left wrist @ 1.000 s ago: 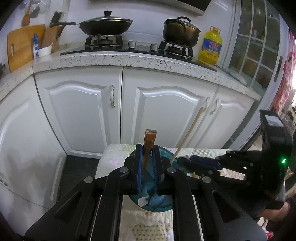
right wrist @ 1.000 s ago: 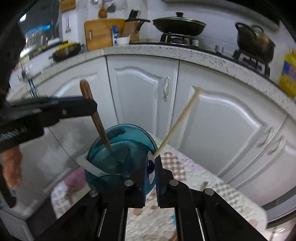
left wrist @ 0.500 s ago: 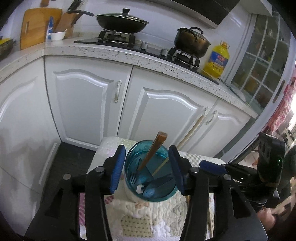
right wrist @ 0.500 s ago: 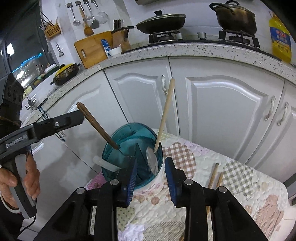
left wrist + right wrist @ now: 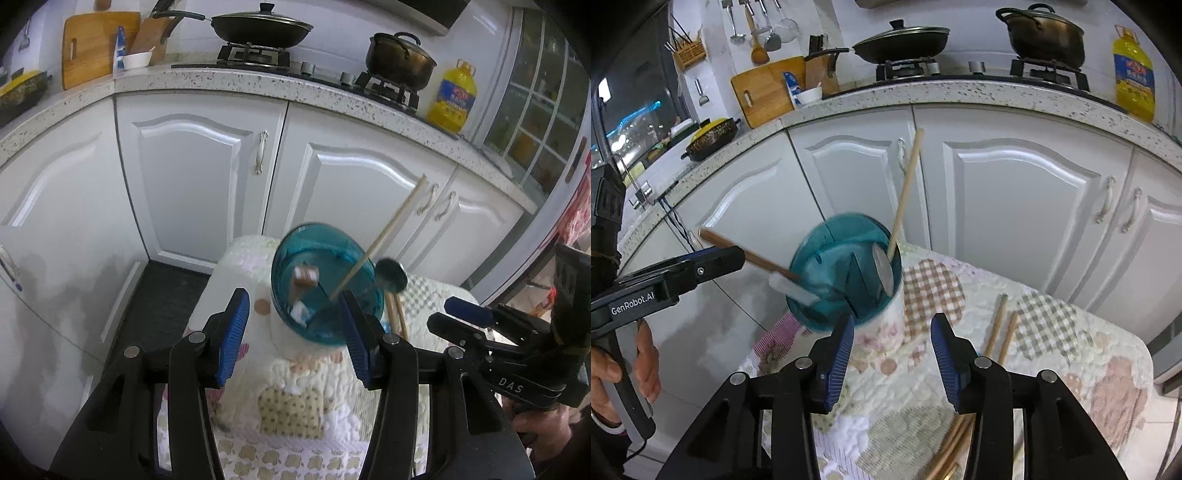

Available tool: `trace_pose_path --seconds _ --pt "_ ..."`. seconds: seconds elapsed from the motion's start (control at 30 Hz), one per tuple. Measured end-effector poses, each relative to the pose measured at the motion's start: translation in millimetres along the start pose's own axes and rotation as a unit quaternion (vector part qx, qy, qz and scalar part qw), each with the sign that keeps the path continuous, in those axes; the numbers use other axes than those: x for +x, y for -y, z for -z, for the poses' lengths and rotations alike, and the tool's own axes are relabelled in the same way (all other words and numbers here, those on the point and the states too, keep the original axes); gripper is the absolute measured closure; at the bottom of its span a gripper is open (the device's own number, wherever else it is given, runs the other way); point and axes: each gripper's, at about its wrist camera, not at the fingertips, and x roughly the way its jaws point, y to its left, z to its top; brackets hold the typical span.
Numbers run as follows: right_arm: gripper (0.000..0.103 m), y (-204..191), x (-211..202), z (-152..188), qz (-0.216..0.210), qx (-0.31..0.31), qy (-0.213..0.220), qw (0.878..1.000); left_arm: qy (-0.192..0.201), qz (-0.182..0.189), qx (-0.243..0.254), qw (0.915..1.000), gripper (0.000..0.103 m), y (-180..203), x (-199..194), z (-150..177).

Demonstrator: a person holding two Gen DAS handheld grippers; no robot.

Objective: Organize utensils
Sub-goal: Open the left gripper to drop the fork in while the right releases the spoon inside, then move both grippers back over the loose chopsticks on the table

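Note:
A teal utensil holder (image 5: 325, 291) (image 5: 846, 273) stands on a quilted table. In it are a brown wooden-handled utensil (image 5: 304, 277) (image 5: 750, 254), a pale long wooden handle (image 5: 384, 232) (image 5: 905, 192) and a white-handled piece (image 5: 794, 291). A metal spoon bowl (image 5: 390, 275) (image 5: 882, 273) sits at the holder's rim. My left gripper (image 5: 293, 336) is open and empty just in front of the holder. My right gripper (image 5: 892, 349) is open and empty, near the holder's base.
Several wooden chopsticks (image 5: 997, 332) (image 5: 395, 314) lie on the quilt (image 5: 1071, 369) right of the holder. White cabinet doors (image 5: 1015, 206) stand close behind. The counter above carries a wok (image 5: 262, 26), a pot (image 5: 400, 59) and an oil bottle (image 5: 452, 96).
My left gripper let go of the brown-handled utensil, opened and drew back. My right gripper let go of the pale handle, opened wide and drew back. Both utensils now rest in the holder.

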Motion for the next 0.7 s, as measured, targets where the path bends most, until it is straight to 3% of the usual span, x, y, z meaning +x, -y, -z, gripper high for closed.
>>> trace_pose_path --seconds 0.37,0.7 --pt "0.061 19.4 -13.6 50.1 0.03 0.041 -0.024 0.998 -0.015 -0.005 0.024 0.9996 0.054 30.8 2.5 38.5" --pt "0.06 31.6 -22.5 82.0 0.067 0.065 -0.035 0.995 -0.053 0.007 0.03 0.9981 0.054 62.3 24.2 67.4"
